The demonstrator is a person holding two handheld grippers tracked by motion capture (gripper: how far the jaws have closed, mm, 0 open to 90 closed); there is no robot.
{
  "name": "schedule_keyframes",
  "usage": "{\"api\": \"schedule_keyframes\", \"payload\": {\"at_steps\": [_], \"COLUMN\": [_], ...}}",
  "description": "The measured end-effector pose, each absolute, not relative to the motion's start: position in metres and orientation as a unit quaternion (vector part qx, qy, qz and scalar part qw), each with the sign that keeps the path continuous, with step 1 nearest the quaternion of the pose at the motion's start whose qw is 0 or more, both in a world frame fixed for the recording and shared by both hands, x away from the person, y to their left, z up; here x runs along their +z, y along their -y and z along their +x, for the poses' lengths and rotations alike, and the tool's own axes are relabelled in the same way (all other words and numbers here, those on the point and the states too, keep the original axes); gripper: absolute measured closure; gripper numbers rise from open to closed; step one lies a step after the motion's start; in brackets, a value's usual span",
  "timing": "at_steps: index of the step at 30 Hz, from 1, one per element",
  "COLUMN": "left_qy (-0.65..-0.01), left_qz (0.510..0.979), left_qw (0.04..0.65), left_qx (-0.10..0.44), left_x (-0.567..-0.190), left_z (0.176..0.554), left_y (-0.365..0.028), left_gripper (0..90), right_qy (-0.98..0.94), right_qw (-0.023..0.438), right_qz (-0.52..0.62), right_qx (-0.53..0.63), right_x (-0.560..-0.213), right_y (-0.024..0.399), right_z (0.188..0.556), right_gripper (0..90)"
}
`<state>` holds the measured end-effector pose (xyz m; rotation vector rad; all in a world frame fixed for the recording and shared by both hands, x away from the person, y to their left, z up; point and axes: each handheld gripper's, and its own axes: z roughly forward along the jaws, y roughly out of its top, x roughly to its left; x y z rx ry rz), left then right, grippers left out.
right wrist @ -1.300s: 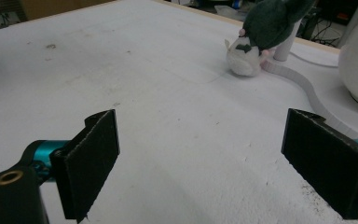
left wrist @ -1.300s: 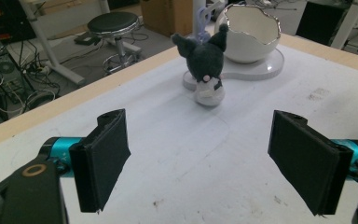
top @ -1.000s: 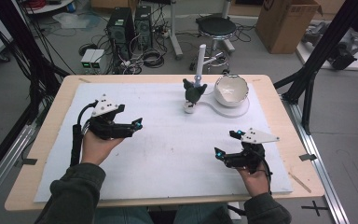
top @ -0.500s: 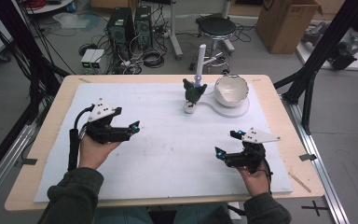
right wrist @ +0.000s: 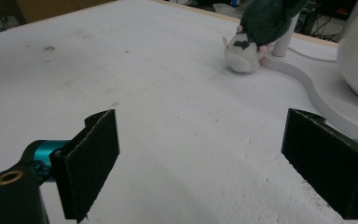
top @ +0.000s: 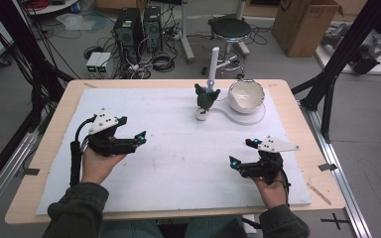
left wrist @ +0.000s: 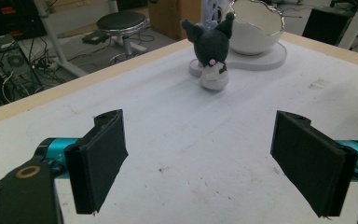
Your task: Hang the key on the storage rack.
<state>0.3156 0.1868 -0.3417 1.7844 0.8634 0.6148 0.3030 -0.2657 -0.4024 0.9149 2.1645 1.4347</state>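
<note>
A small dark plush toy [top: 206, 98] with a white face stands at the back middle of the white mat [top: 178, 163]. Right beside it a white eggshell-shaped bowl [top: 246, 95] rests on a flat white base [top: 250, 118]. My left gripper [top: 133, 130] is open over the mat's left part, well short of the toy. In the left gripper view the toy [left wrist: 209, 44] and bowl [left wrist: 256, 25] lie ahead of my empty left gripper [left wrist: 200, 163]. My right gripper [top: 241, 152] stands open at the front right. The right gripper view has the toy [right wrist: 254, 39] ahead of my right gripper [right wrist: 205, 163].
A thin white post [top: 213, 62] rises behind the toy, and a white curved strip [right wrist: 317, 100] runs from it to the base. The wooden table [top: 54, 144] shows around the mat. Beyond the far edge are computer cases, cables, a stool [top: 230, 29] and a cardboard box [top: 305, 20].
My left gripper has drifted a little toward the near edge of the table. The right gripper, toy and bowl have stayed put.
</note>
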Motion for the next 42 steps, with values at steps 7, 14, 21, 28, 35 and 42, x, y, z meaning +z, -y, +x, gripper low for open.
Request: {"api": "schedule_keyframes", "payload": {"at_steps": [7,14,21,28,35,42], "left_qy": [-0.362,-0.362,-0.365,-0.365,-0.366,-0.368], "left_qz": [0.737,0.736,0.736,0.738,0.74,0.739], "left_qw": [0.513,0.513,0.513,0.511,0.508,0.508], "left_qx": [0.251,0.252,0.25,0.248,0.247,0.247], "left_x": [-0.347,-0.349,-0.355,-0.36,-0.364,-0.369], "left_z": [0.31,0.306,0.302,0.297,0.291,0.286], "left_y": [-0.193,-0.197,-0.201,-0.204,-0.208,-0.212], "left_gripper": [18.4,18.4,18.4,18.2,18.2,18.2], "right_qy": [-0.771,-0.773,-0.773,-0.774,-0.773,-0.775], "right_qw": [0.193,0.193,0.191,0.193,0.192,0.191], "right_qz": [0.331,0.329,0.33,0.327,0.329,0.327], "right_qx": [0.51,0.507,0.508,0.507,0.506,0.506], "right_x": [-0.403,-0.403,-0.404,-0.404,-0.404,-0.404], "right_y": [0.266,0.266,0.267,0.266,0.267,0.266], "right_z": [0.302,0.301,0.301,0.301,0.301,0.301], "right_gripper": [10.5,10.5,10.5,10.5,10.5,10.5]}}
